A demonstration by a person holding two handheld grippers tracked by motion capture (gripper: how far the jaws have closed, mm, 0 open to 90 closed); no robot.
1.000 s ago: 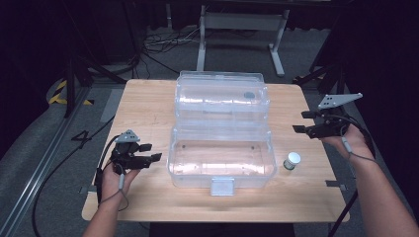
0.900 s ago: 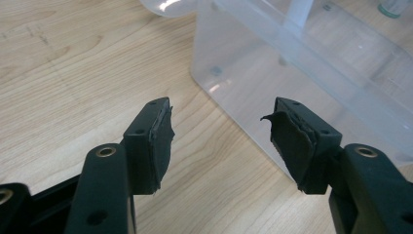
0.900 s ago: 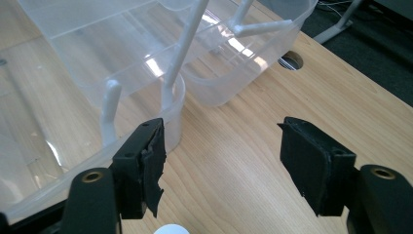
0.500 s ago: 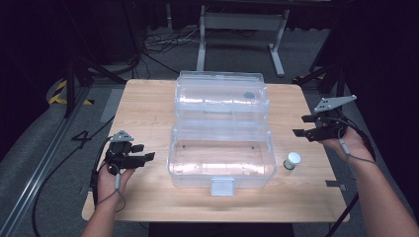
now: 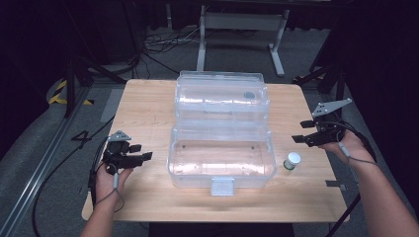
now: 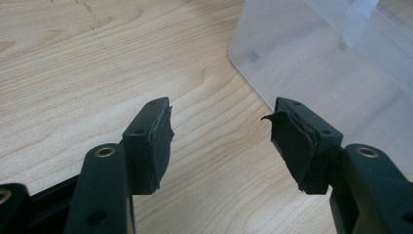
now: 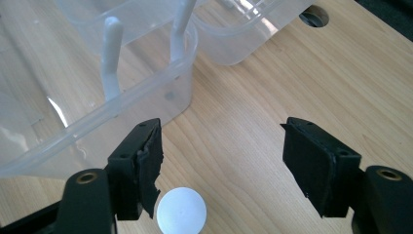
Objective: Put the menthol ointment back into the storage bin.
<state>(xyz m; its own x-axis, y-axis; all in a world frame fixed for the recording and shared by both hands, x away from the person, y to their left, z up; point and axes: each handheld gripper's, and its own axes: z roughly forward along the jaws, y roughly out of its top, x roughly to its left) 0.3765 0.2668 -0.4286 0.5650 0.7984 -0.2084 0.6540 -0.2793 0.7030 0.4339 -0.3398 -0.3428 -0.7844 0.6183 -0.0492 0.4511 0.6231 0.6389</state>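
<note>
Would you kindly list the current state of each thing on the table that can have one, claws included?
Clear plastic box: open, lid folded back flat on the table, nothing visible inside.
Front latch: undone.
Small white-capped bottle: upright, cap on, to the right of the box.
Left claw: open, holding nothing.
Right claw: open, holding nothing, jaws just widened slightly.

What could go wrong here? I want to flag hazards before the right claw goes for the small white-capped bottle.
The right claw is open above the white-capped bottle, which stands upright and small; a glancing pad could tip it and it might roll. The bottle stands close to the clear box, so a jaw may knock the box wall. The pads look torn, which could weaken the grip.
</note>
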